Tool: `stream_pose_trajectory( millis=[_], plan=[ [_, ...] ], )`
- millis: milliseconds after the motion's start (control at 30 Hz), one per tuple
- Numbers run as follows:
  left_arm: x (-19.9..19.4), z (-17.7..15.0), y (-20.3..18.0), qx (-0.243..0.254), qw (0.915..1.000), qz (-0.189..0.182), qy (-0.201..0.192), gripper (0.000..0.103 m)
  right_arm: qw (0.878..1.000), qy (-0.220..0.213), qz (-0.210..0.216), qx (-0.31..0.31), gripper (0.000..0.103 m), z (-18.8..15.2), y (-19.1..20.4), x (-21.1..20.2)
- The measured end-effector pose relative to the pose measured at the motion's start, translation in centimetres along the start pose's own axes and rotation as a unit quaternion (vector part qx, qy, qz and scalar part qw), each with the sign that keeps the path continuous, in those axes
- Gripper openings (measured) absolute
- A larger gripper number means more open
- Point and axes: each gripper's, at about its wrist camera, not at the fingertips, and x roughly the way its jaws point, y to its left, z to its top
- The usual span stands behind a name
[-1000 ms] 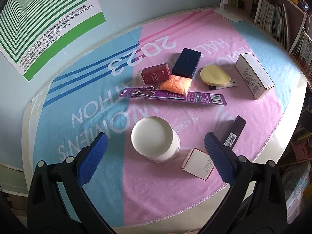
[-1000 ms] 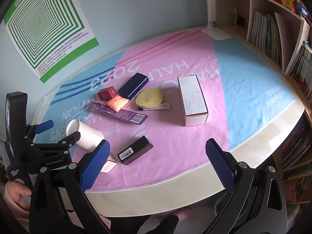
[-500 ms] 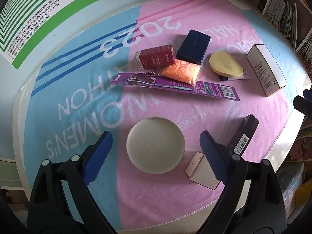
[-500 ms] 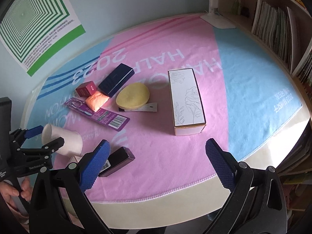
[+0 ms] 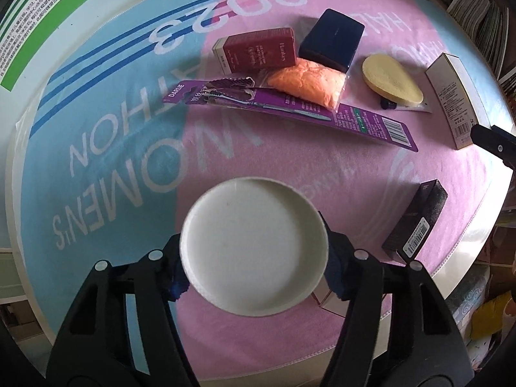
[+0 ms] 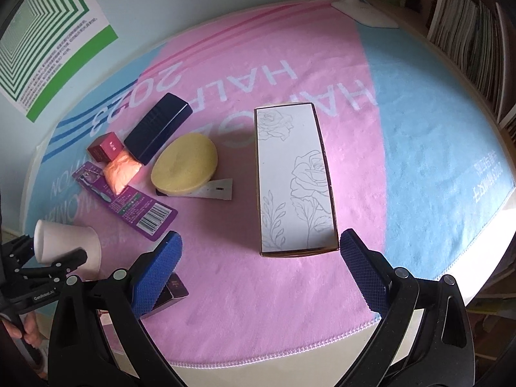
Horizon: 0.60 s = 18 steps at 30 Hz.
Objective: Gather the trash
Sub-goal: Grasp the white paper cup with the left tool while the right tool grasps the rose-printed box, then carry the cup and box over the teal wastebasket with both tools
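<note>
An upside-down white paper cup (image 5: 254,246) stands on the pink and blue cloth. My left gripper (image 5: 254,277) has a finger on each side of it and is shut on it; the cup also shows in the right wrist view (image 6: 66,245). My right gripper (image 6: 258,267) is open and empty, just in front of a long white box with rose drawings (image 6: 293,174). Other trash lies around: a purple toothbrush card (image 5: 290,109), an orange packet (image 5: 306,80), a red box (image 5: 258,50), a navy box (image 5: 332,40), a yellow sponge (image 5: 391,79) and a black box (image 5: 416,222).
A small white box (image 5: 325,300) is partly hidden behind the cup and my left finger. A bookshelf (image 6: 467,32) stands at the right. A white lamp base (image 6: 364,13) sits at the table's far edge. A green striped poster (image 6: 42,38) hangs on the wall.
My left gripper moved down over the cup and its fingers closed on the cup's sides. My right gripper moved forward toward the rose box and stayed open.
</note>
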Motion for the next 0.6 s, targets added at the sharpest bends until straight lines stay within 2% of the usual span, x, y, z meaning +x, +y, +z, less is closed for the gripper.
stream_pose_trajectory(
  millis=[167,200,233,267,433,600],
  plan=[
    [-0.2,0.2,-0.3,0.008,1.0000,0.000,-0.004,0.052,1.000,0.009,-0.019,-0.008,0.094,0.4,-0.3,1.7],
    [-0.3,0.2,-0.3,0.007,1.0000,-0.001,-0.005,0.052,1.000,0.010,-0.020,-0.007,0.084,0.5,-0.5,2.0],
    [-0.4,0.3,-0.3,0.006,1.0000,0.000,-0.007,0.052,1.000,0.013,-0.024,-0.006,0.063,0.7,-0.7,2.3],
    [-0.5,0.4,-0.4,0.008,0.9999,0.001,-0.009,0.051,0.999,0.019,-0.025,-0.002,0.052,0.8,-0.9,2.6],
    [-1.7,1.2,-1.1,0.019,0.9992,0.010,-0.033,0.050,1.000,0.011,-0.020,0.009,0.050,1.2,-1.7,2.1],
    [-3.4,1.8,-1.9,0.029,0.9980,0.003,-0.056,0.050,1.000,-0.015,-0.011,0.013,0.049,0.6,-2.2,-0.4]
  ],
)
